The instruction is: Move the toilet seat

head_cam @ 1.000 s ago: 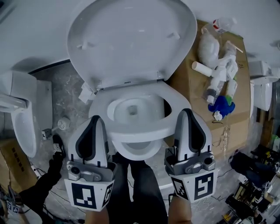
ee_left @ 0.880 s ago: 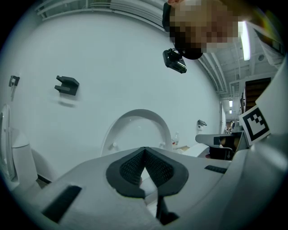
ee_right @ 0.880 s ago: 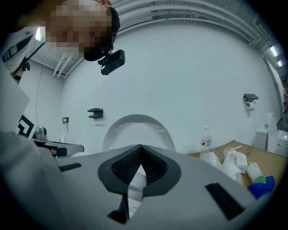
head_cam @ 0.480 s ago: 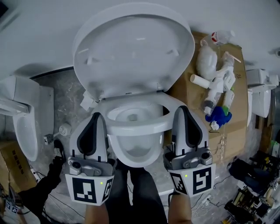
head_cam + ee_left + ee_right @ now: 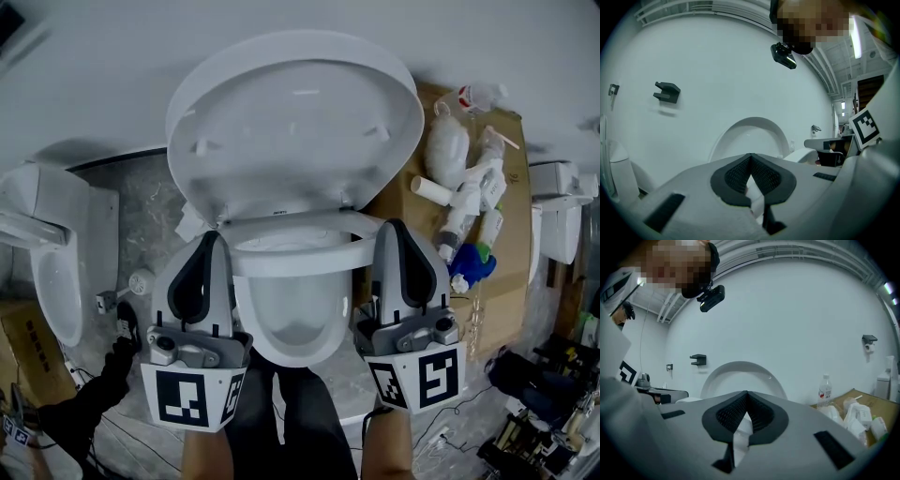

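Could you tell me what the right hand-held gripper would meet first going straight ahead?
Most likely the raised toilet lid, which stands directly beyond the right hand-held gripper; depth is unclear.

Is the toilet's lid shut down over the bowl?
No, the lid stands raised behind the seat, with its underside facing the head view's camera.

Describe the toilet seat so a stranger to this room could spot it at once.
Find the white toilet in the middle of the floor, its round lid raised toward the wall. Just below the lid lies the toilet seat, between the left gripper and right gripper. Unlike the solid lid, it is an open ring, tilted up off the bowl.
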The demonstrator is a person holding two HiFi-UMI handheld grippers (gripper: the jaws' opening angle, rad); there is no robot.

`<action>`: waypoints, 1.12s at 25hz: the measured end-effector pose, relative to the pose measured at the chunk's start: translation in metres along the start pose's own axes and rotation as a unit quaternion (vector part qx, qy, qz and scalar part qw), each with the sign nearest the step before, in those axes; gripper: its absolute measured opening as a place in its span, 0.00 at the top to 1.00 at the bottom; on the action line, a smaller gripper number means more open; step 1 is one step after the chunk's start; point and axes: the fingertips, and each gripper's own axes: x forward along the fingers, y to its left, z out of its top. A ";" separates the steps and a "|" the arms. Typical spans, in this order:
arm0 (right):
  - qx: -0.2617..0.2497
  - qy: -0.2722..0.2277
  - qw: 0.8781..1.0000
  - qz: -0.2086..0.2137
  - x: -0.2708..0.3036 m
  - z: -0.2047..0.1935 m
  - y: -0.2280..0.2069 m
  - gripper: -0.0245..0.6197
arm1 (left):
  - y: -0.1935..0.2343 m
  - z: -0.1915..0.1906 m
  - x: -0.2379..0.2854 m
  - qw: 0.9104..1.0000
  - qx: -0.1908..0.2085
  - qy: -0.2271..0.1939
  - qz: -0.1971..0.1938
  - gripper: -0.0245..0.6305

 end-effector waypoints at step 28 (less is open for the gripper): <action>-0.004 -0.013 1.000 0.012 0.063 0.011 -0.017 0.94 | 0.027 0.013 0.054 1.000 0.000 -0.002 0.009 0.95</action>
